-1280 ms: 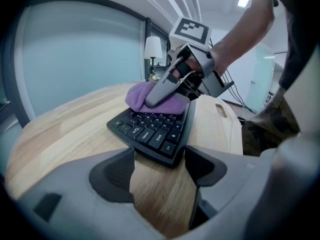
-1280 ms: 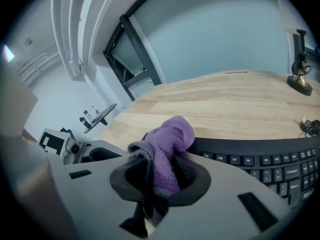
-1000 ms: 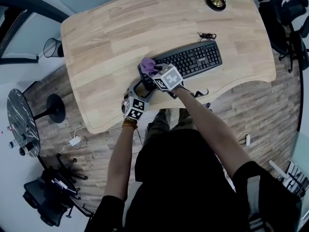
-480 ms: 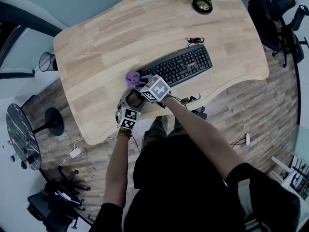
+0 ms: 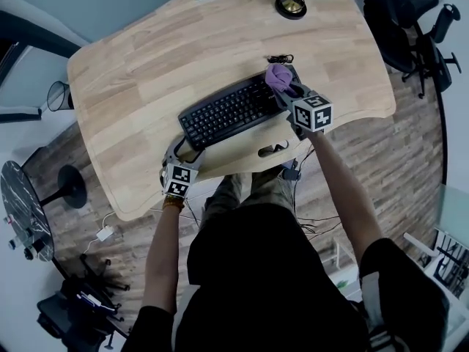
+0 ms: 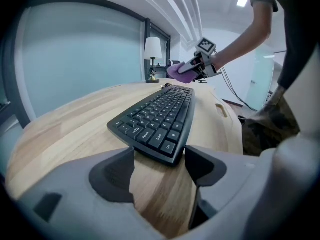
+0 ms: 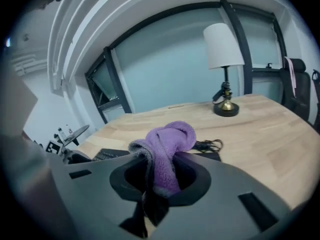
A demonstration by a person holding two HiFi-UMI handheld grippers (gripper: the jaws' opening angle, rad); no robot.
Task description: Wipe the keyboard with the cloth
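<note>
A black keyboard (image 5: 227, 112) lies slantwise on the wooden desk (image 5: 139, 86). My right gripper (image 5: 287, 88) is shut on a purple cloth (image 5: 278, 75), which rests over the keyboard's right end. In the right gripper view the cloth (image 7: 167, 149) bulges up out of the closed jaws of that gripper (image 7: 160, 180). My left gripper (image 5: 179, 151) stands open at the keyboard's left end. In the left gripper view the keyboard's near corner (image 6: 160, 116) sits just beyond this gripper (image 6: 160, 166), untouched by its jaws. The cloth (image 6: 180, 72) shows far off at the other end.
A lamp with a brass base (image 5: 291, 4) stands at the desk's far edge, and a coiled black cable (image 5: 278, 59) lies behind the keyboard. A slot (image 5: 272, 149) cuts the desk's near edge. Office chairs (image 5: 410, 13) stand at the right, a bin (image 5: 57, 94) at the left.
My right gripper has swept the cloth along the keyboard from its left end to its right end. The left gripper has stayed at the left end.
</note>
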